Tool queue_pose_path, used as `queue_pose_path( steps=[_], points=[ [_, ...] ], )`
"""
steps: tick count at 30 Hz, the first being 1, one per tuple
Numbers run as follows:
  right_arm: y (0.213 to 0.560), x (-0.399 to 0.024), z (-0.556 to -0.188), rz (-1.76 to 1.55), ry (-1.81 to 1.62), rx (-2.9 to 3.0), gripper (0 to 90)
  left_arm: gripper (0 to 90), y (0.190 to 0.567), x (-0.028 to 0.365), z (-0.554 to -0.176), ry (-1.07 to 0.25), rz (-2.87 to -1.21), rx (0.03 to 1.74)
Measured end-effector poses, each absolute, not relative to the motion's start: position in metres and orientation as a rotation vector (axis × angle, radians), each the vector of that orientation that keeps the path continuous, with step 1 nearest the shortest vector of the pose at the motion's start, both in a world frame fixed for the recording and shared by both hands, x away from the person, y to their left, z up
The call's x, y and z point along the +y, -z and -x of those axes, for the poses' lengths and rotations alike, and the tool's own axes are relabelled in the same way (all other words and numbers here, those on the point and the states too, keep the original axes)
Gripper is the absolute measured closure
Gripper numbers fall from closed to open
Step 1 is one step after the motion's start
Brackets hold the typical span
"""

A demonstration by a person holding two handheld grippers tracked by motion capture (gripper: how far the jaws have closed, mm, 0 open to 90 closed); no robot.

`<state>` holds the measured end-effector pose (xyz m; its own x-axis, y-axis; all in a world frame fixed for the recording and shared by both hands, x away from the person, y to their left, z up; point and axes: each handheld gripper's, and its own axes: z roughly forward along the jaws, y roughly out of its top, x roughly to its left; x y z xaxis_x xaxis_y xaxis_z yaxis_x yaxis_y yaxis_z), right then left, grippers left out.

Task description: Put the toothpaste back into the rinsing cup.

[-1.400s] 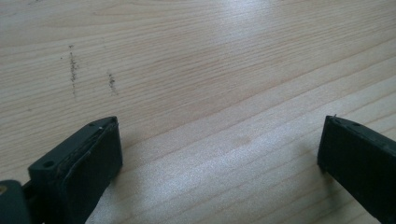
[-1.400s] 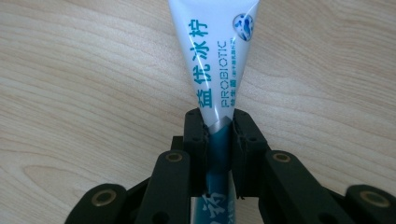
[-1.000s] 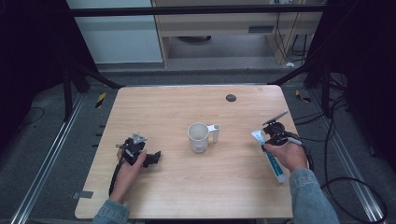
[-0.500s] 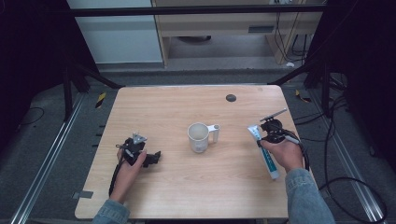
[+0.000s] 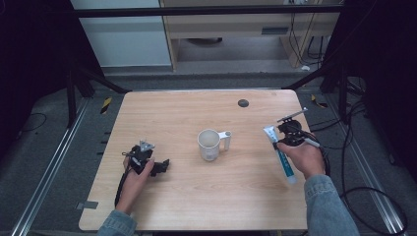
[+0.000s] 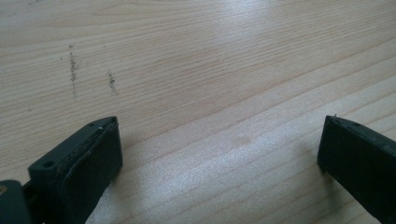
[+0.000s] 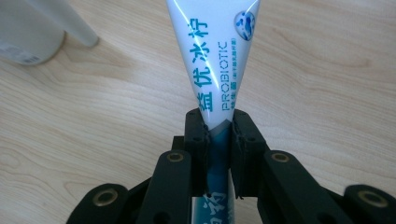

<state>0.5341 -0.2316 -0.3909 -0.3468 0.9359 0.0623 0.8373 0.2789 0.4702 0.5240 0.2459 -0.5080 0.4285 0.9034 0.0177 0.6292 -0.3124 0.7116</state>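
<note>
Toothpaste tube [image 5: 283,157] is the item in hand, lying at centre right of the high view. Left to right: the left gripper [image 5: 156,167], lower left, rests on the worktop [image 5: 172,118] with fingers [image 6: 84,163] spread wide and empty. A white mug [image 5: 210,144] stands mid-frame, apparently empty, though its inside is poorly seen. The right gripper [image 7: 218,135] has its fingers closed on the tube's middle. Judgement: grasp secured; carrying the tube to the mug, the probable destination, remains outstanding.

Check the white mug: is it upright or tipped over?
Upright. The mug stands on its base on the table, open mouth facing up, handle to the side.
</note>
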Motion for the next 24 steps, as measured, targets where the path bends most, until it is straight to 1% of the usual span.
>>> queue_pose_path(
  steps=[15, 24],
  points=[
    [0.378, -0.213, -0.537, -1.577, -0.796, 2.21, 78.6, 0.0, 0.508, 0.246, -0.524, -0.56, -2.053, 1.287],
    [0.373, -0.194, -0.538, -1.51, -0.881, 2.161, 78.5, 0.0, 0.508, 0.246, -0.524, -0.559, -2.053, 1.286]
  ],
)
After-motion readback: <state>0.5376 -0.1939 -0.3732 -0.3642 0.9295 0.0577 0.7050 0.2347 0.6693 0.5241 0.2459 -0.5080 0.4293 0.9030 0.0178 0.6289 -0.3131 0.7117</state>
